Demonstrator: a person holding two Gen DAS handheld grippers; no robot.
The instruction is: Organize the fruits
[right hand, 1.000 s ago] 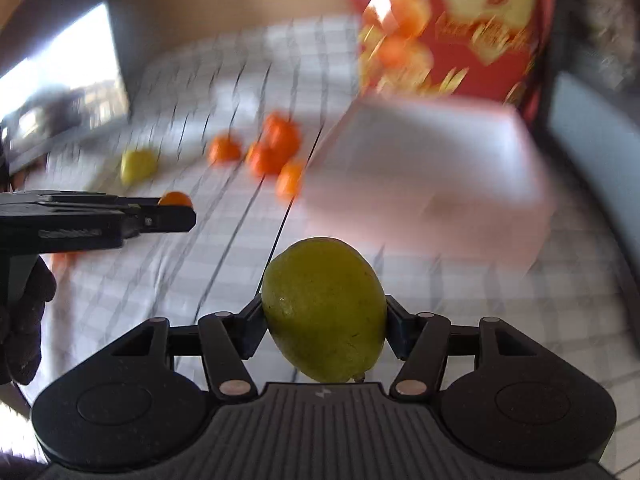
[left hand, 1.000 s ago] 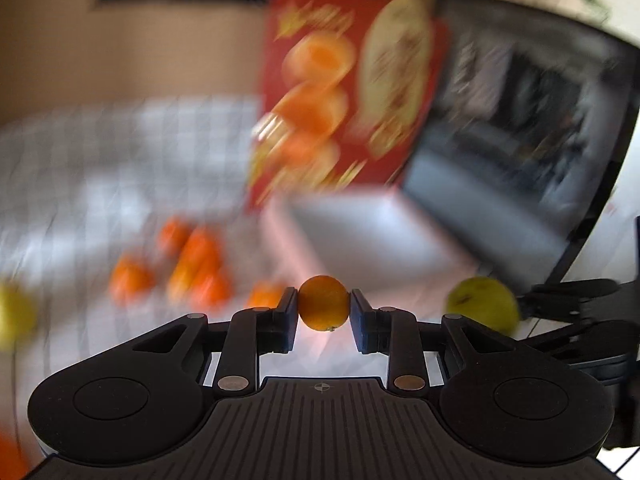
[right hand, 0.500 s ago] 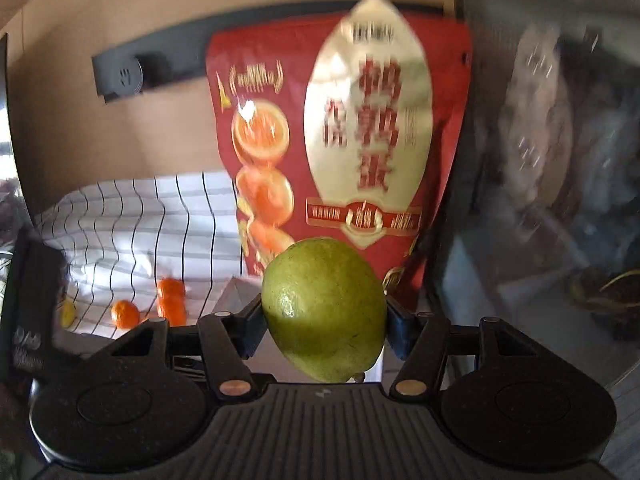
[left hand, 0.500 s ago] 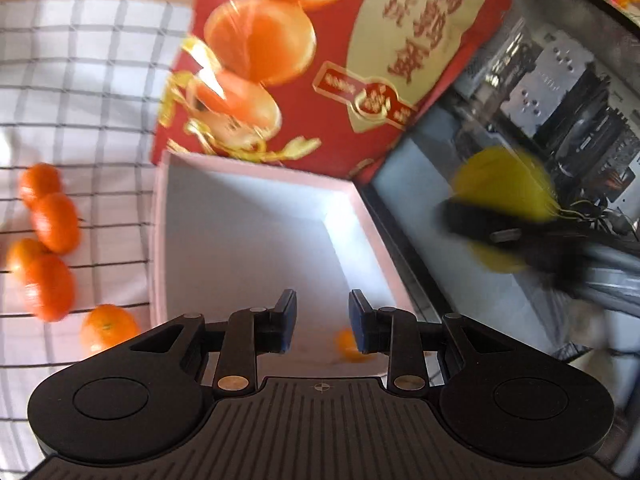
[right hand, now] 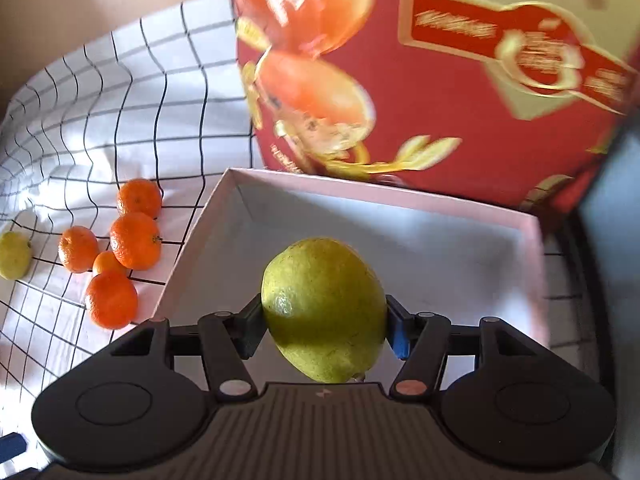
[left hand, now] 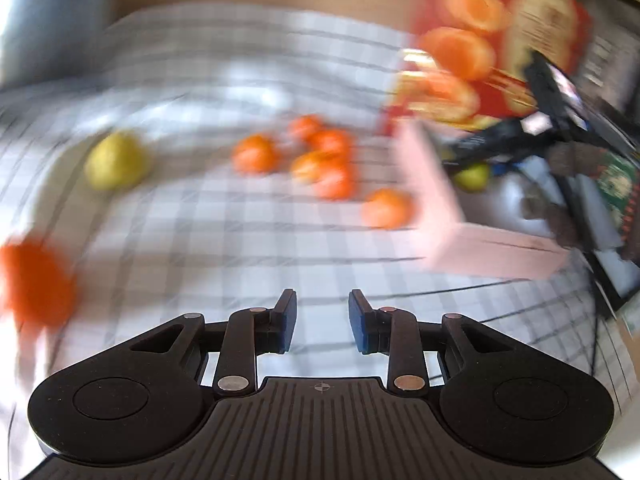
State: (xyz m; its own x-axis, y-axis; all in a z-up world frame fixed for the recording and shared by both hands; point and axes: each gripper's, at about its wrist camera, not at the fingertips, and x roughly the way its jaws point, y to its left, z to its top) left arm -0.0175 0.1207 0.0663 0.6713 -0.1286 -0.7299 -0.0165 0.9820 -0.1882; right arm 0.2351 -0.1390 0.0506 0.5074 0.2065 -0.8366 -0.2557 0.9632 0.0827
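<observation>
- Pear [right hand: 324, 308] clamped between the right gripper [right hand: 325, 326] pads, hanging over the near part of the white box [right hand: 534, 248], stem end down.
- Step in hand: dropping the pear into the box; it looks lined up but not yet released.
- Next move, I'd judge: lower a little, open the jaws, let it settle on the box floor without rolling out.
- Left gripper [left hand: 322, 320] holds nothing; jaws at their narrowest, small gap showing, pointed at the checked cloth [left hand: 192, 216].
- Loose oranges [right hand: 136, 240] and a second pear [right hand: 14, 255] sit on the cloth left of the box; likely the left gripper's next target.
- Left view is blurred, so exact target unclear.
</observation>
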